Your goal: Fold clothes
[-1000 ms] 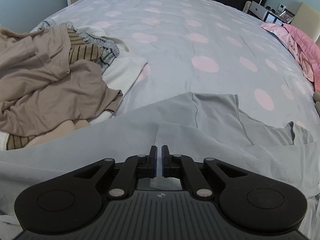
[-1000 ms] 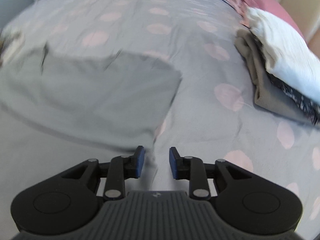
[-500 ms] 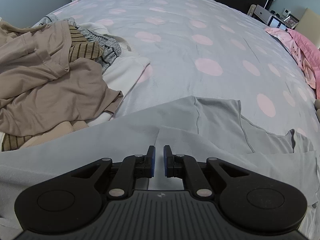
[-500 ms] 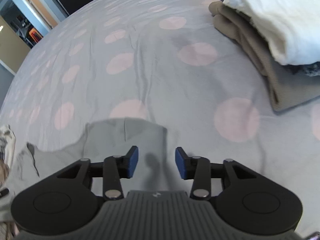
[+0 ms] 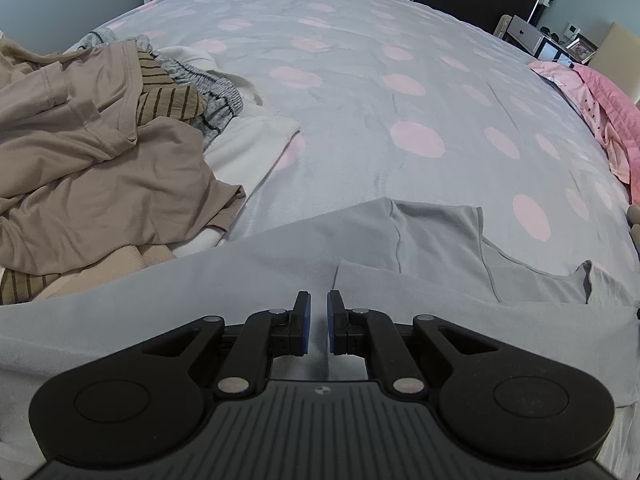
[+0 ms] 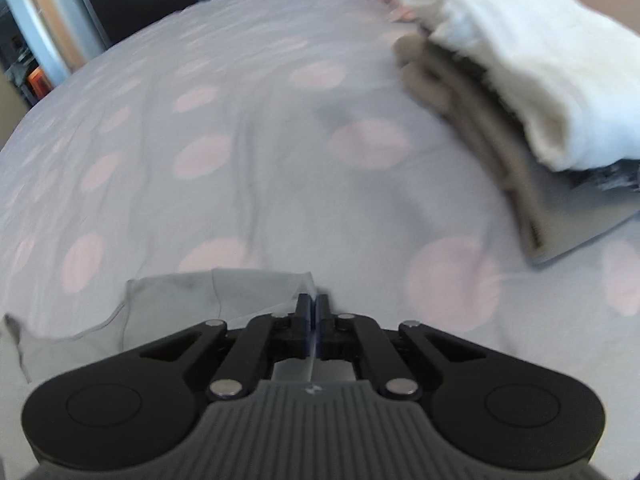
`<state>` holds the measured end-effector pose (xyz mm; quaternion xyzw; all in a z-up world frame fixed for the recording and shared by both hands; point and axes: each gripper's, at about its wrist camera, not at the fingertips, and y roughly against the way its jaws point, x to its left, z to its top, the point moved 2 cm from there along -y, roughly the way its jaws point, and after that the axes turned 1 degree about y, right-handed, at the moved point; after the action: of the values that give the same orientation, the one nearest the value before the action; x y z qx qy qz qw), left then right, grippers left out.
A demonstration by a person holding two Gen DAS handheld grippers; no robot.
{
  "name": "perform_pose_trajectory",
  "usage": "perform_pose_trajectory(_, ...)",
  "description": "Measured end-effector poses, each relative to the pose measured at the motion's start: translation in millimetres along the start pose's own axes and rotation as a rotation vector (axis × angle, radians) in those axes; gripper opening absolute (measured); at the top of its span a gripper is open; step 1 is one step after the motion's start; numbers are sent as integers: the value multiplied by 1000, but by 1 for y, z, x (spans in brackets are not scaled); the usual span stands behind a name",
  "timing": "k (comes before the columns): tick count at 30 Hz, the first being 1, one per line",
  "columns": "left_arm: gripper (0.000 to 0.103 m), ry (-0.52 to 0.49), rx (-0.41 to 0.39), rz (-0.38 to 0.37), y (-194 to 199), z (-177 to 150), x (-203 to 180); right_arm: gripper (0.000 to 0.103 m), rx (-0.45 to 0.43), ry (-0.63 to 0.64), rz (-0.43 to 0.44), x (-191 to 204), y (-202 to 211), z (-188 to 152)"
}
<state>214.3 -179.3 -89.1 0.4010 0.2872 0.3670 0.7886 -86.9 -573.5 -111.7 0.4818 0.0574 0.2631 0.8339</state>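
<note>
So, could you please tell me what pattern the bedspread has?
The bedspread is grey with large pink polka dots, clearest in the left wrist view.

The left gripper (image 5: 319, 322) sits low over the grey shirt (image 5: 400, 280), jaws narrowly parted with fabric visible in the gap. The shirt lies flat on the dotted bedspread (image 5: 360, 92). A pile of unfolded clothes (image 5: 100, 160) lies left.

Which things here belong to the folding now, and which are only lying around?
In use: grey shirt, left tongs, right tongs.
Lying about: unfolded heap, folded stack, pink cloth, bedspread.
</note>
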Motion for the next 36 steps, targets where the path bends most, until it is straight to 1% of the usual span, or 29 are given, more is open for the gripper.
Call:
perform_pose_trajectory(4, 6, -15, 7, -4, -1, -2, -4, 2, 62, 8, 12, -1, -9, -4)
perform_pose_trajectory(7, 6, -27, 9, -12, 1, -4, -8, 11, 84, -2, 21, -5, -7, -4)
perform_pose_trajectory(9, 8, -34, 10, -18, 3, -4, -11, 22, 90, -11, 31, -9, -2, -4)
perform_pose_trajectory(10, 8, -38, 13, -19, 3, -5, -13, 26, 109, -13, 48, -11, 0, -8)
perform_pose_trajectory(20, 9, -84, 13, -64, 15, -11, -37, 27, 301, -38, 215, -26, 20, -50)
perform_pose_trajectory(24, 9, -105, 12, -67, 20, -15, -47, 28, 371, -44, 278, -32, 30, -65)
perform_pose_trajectory(25, 9, -106, 8, -71, 22, -16, -48, 28, 361, -30, 277, -31, 36, -64)
perform_pose_trajectory(26, 9, -108, 4, -77, 24, -17, -50, 16, 351, -17, 276, -29, 43, -63)
perform_pose_trajectory(27, 9, -112, 3, -78, 25, -17, -51, 9, 342, -3, 274, -28, 49, -62)
perform_pose_trajectory(30, 9, -114, 6, -72, 28, -19, -52, 10, 313, 39, 270, -24, 69, -59)
perform_pose_trajectory(32, 9, -124, -6, -85, 36, -21, -55, 16, 294, 67, 267, -21, 82, -57)
perform_pose_trajectory(36, 9, -146, -32, -112, 52, -24, -61, 16, 255, 123, 261, -16, 108, -53)
